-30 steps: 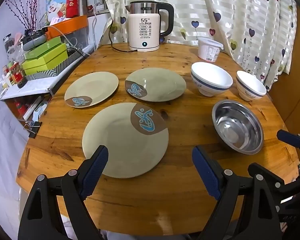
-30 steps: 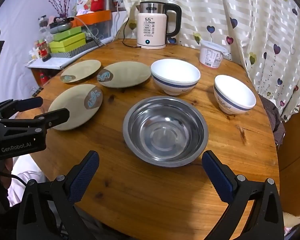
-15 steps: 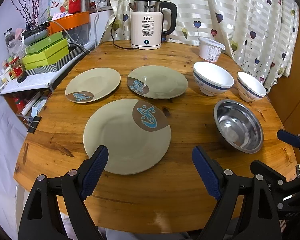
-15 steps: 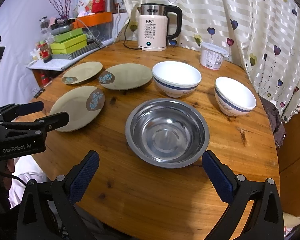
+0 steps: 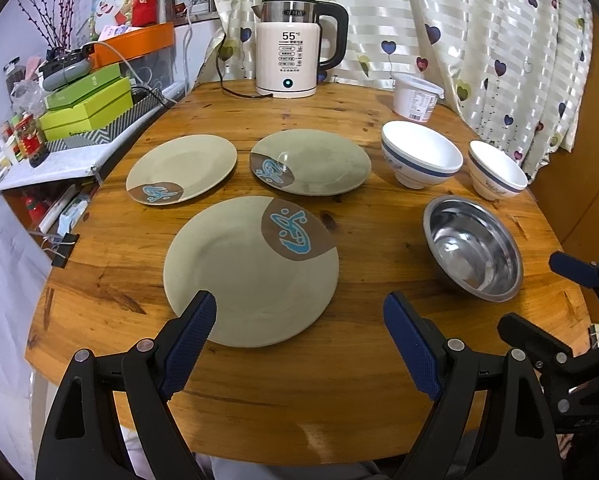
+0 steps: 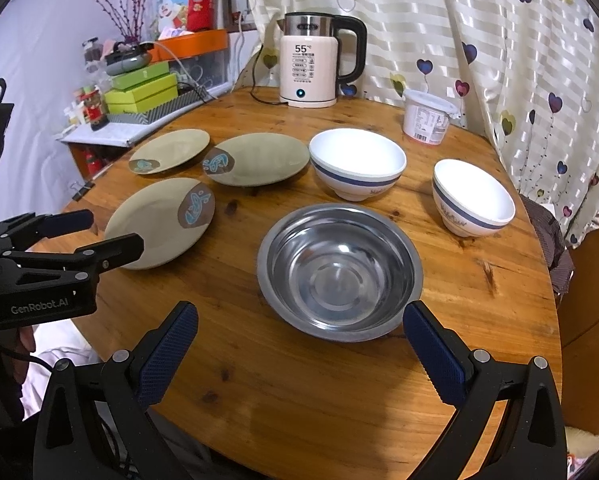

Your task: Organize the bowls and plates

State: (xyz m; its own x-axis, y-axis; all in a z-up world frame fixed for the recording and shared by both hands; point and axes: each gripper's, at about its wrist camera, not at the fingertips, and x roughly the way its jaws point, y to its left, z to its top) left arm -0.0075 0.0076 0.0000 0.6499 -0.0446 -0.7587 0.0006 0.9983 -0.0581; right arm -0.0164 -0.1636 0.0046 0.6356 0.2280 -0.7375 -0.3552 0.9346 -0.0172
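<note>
Three beige plates lie on the round wooden table [image 5: 359, 400]: a large near plate [image 5: 239, 276], a far left plate [image 5: 183, 168] and a far middle plate [image 5: 319, 162]. A steel bowl [image 6: 339, 272] sits near the front; a large white bowl [image 6: 357, 168] and a small white bowl [image 6: 473, 196] stand behind it. My left gripper [image 5: 299, 320] is open and empty, above the near plate's front edge. My right gripper [image 6: 299, 328] is open and empty, just in front of the steel bowl.
A white kettle [image 5: 287, 64] and a white lidded tub [image 5: 415, 98] stand at the table's far edge by the curtain. Green boxes [image 5: 87, 108] and clutter fill a shelf to the left. A binder clip [image 5: 65, 246] hangs at the table's left edge.
Both grippers have drawn back and risen slightly, so the dishes sit a little farther away in both views. Nothing on the table moved.
</note>
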